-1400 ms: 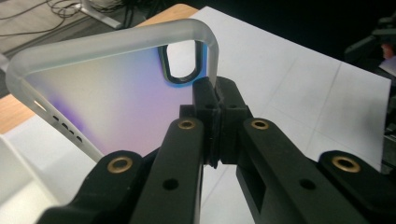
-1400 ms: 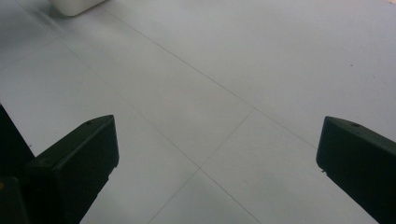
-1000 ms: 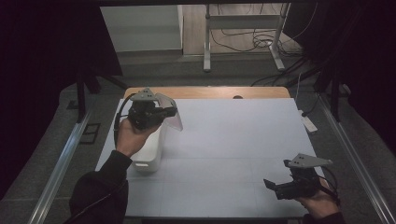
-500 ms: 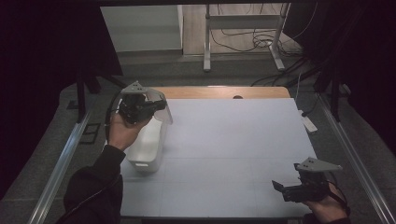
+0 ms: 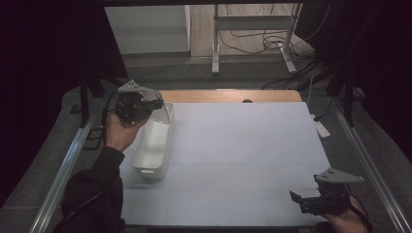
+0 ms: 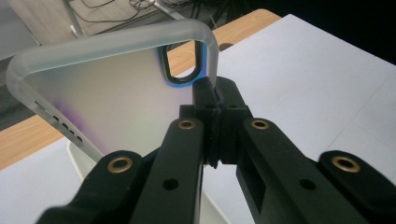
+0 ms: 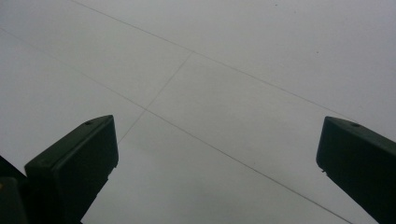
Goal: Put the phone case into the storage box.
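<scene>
Jaws of the left gripper (image 6: 215,122) are pinched on a frosted phone case (image 6: 116,93), held above the white tray's (image 5: 150,160) far end. Case should be lowered level before release. Right gripper (image 5: 311,201) is spread wide, idle.

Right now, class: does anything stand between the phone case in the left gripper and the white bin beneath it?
Nothing visible does. The left gripper pinches the translucent phone case by its edge, above the far end of the white bin, which looks empty.
</scene>
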`<state>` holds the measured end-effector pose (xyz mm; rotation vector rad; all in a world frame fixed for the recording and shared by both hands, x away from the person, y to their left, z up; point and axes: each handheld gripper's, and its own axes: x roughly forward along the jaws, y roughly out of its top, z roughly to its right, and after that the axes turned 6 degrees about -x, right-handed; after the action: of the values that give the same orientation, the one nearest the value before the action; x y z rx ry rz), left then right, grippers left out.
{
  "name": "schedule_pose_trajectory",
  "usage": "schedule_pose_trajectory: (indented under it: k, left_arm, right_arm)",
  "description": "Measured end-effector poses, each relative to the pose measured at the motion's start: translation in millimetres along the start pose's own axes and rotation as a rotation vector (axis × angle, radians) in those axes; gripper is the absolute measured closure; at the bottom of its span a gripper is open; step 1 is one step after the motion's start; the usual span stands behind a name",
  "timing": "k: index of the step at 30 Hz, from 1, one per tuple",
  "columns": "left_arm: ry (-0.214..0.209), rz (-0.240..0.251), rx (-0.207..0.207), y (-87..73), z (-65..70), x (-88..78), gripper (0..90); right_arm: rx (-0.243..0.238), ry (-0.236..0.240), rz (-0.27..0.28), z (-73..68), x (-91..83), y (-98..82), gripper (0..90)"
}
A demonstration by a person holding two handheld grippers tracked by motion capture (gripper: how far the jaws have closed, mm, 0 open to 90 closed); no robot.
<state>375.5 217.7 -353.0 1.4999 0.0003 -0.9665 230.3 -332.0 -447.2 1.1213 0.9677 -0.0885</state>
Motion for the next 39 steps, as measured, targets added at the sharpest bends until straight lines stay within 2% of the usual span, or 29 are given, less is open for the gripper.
schedule_pose_trajectory:
  k: [13, 26, 39]
  left_arm:
    - [0.071, -0.018, -0.041, 2.5, -16.6, 6.9, 88.6]
    - [0.092, -0.029, -0.047, 10.3, -22.6, 28.4, 88.6]
    - [0.11, -0.038, -0.061, 10.8, -30.3, 47.2, 88.5]
  right_arm:
    - [0.011, -0.003, -0.006, -0.5, -3.9, -2.6, 0.0]
    - [0.011, 0.001, -0.014, -0.6, -3.5, -2.7, 0.0]
    - [0.009, 0.004, -0.022, -1.0, -2.2, -2.5, 0.0]
